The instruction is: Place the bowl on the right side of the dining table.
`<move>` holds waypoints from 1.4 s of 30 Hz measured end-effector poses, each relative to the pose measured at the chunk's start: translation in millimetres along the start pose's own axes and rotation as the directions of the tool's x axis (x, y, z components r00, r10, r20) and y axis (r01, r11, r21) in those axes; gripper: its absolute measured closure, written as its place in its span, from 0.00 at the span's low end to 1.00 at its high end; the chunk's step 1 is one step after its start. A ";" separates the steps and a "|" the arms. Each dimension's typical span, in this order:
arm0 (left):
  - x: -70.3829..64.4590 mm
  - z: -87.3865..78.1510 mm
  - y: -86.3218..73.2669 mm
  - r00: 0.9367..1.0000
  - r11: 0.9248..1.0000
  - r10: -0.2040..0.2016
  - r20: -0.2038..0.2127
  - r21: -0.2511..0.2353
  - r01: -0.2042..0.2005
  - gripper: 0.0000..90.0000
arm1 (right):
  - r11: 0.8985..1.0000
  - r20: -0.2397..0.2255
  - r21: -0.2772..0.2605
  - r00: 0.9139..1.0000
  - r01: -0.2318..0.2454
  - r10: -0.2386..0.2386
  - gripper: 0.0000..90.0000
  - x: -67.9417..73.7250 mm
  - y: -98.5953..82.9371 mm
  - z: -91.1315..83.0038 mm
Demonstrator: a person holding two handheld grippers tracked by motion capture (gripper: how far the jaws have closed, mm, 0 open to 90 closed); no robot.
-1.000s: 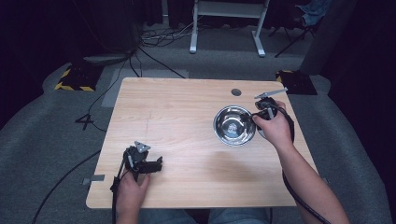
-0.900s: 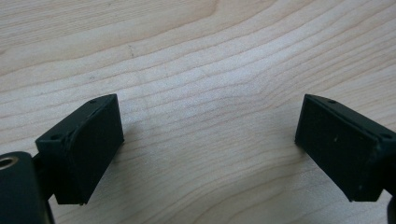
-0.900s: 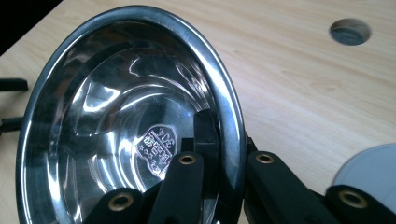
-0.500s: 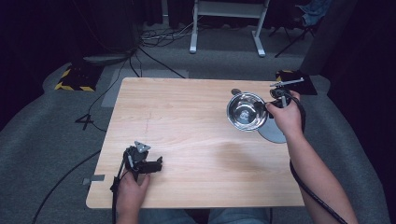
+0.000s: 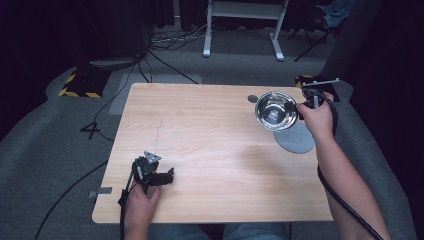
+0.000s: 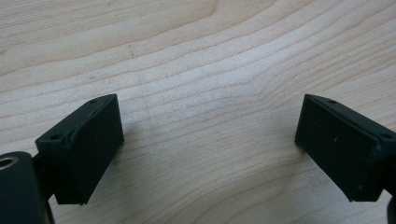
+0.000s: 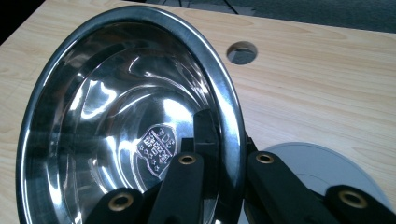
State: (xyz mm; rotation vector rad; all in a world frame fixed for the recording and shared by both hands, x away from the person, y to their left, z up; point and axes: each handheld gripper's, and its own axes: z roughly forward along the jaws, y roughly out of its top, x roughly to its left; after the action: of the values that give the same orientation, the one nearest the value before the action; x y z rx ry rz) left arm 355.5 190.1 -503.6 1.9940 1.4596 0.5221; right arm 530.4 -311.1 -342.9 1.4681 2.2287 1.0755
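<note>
A shiny steel bowl [image 5: 275, 110] hangs tilted above the table's far right corner, with my right gripper [image 5: 302, 106] shut on its rim. In the right gripper view the bowl [image 7: 126, 126] looms large and the rim runs between the two jaws of the right gripper [image 7: 229, 163]. Below the bowl a flat grey disc [image 5: 295, 138] lies on the table, also seen as a grey disc [image 7: 322, 168] behind the jaws. My left gripper [image 5: 167, 177] rests near the front left edge, open. Bare wood lies between the jaws of the left gripper [image 6: 210, 135].
The light wooden table [image 5: 200, 130] has a small round hole [image 5: 252, 99] near its far edge, left of the bowl. A black cable [image 5: 345, 200] trails from the right gripper along the forearm. Grey carpet, cables and a white stand surround the table.
The right gripper has lifted the bowl off the grey disc and carried it up and toward the far right corner, uncovering the disc. The left gripper has stayed put.
</note>
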 end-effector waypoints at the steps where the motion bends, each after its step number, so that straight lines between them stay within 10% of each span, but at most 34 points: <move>1: 0.0 0.0 0.0 1.000 1.000 0.000 0.000 0.000 0.000 0.09 | 1.000 0.006 -0.001 1.000 -0.008 0.008 0.97 -1.9 0.1 -0.4; 24: 0.0 0.0 0.0 1.000 1.000 0.000 0.000 0.000 0.000 0.09 | 0.981 0.102 -0.042 0.976 -0.190 0.193 0.97 -70.0 -17.2 -13.3; 42: 0.0 0.0 0.0 1.000 1.000 0.000 0.000 0.000 0.000 0.09 | 0.938 0.140 -0.014 0.928 -0.347 0.346 0.97 -112.4 -52.5 -3.8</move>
State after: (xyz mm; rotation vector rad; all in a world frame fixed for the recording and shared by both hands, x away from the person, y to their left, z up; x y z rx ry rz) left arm 355.5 190.2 -503.6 1.9945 1.4594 0.5219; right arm 543.6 -422.3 -396.5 1.9305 1.9263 1.0178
